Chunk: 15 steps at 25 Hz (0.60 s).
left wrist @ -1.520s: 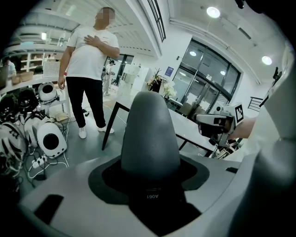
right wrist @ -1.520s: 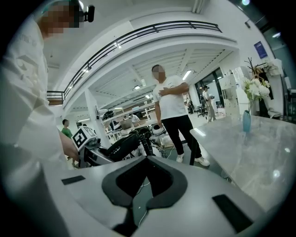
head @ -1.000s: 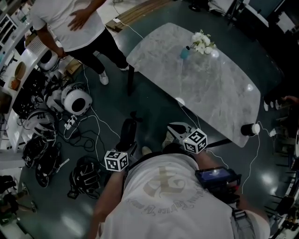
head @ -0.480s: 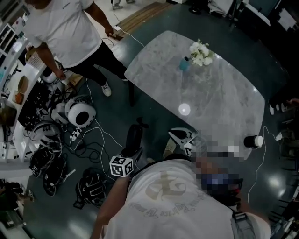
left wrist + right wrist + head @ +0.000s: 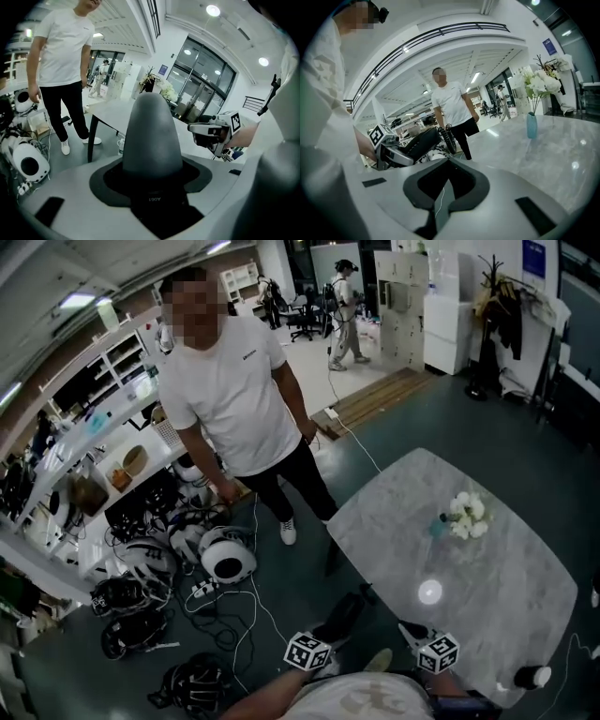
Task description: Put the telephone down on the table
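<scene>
The telephone handset (image 5: 151, 136) is dark grey and rises upright between my left gripper's jaws, which are shut on its lower end. In the head view this handset (image 5: 342, 618) pokes forward from the left gripper (image 5: 323, 643), over the floor just short of the table's near edge. The right gripper view shows the handset (image 5: 419, 143) from the side with a black coiled cord (image 5: 446, 136) at its far end. My right gripper (image 5: 417, 634) is beside it at the table edge. Nothing shows between its jaws, and their gap is not readable.
The grey marble table (image 5: 506, 596) carries a blue vase of white flowers (image 5: 461, 517) and a white cup (image 5: 532, 677) near its right corner. A person in a white T-shirt (image 5: 230, 399) stands left of it. Helmets and cables (image 5: 225, 559) litter the floor.
The head camera has tilted up, so the room and the standing person fill the view and both grippers sit at the bottom edge. The handset stays in my left gripper.
</scene>
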### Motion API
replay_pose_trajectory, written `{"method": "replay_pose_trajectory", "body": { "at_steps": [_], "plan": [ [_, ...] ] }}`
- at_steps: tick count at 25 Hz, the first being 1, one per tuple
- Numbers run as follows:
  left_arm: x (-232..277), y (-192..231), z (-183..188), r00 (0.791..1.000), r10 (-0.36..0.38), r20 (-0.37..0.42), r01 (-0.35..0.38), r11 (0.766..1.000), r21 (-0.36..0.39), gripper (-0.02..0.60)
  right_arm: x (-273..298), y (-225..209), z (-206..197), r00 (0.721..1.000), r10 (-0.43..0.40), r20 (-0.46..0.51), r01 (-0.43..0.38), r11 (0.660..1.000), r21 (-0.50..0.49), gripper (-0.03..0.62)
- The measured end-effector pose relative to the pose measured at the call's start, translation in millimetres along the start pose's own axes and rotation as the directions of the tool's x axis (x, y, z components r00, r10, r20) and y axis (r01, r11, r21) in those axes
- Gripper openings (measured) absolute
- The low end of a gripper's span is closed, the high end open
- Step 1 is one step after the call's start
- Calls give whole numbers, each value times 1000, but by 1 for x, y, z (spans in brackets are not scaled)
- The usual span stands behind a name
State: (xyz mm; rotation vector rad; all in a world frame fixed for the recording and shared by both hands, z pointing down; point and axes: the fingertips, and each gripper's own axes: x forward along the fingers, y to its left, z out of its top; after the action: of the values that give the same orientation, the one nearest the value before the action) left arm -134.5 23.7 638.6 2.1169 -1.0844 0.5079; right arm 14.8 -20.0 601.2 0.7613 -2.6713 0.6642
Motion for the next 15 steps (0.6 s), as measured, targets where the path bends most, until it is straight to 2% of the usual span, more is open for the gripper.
{"method": "replay_pose_trajectory", "body": {
  "at_steps": [8, 12, 15],
  "plan": [
    [42, -2, 40, 1000, 16, -9, -16, 1000, 11, 274, -3, -42, 19, 1000, 17, 12, -17, 1000, 3, 15],
    [58, 1, 47, 1000, 24, -19, -23, 1000, 11, 274, -5, -52, 17, 1000, 24, 15, -24, 999, 22, 15],
    [73, 7, 71, 1000, 20, -21, -19, 999, 42, 275, -2, -68, 31, 999, 13, 32, -14, 1000, 23, 15]
  ]
}}
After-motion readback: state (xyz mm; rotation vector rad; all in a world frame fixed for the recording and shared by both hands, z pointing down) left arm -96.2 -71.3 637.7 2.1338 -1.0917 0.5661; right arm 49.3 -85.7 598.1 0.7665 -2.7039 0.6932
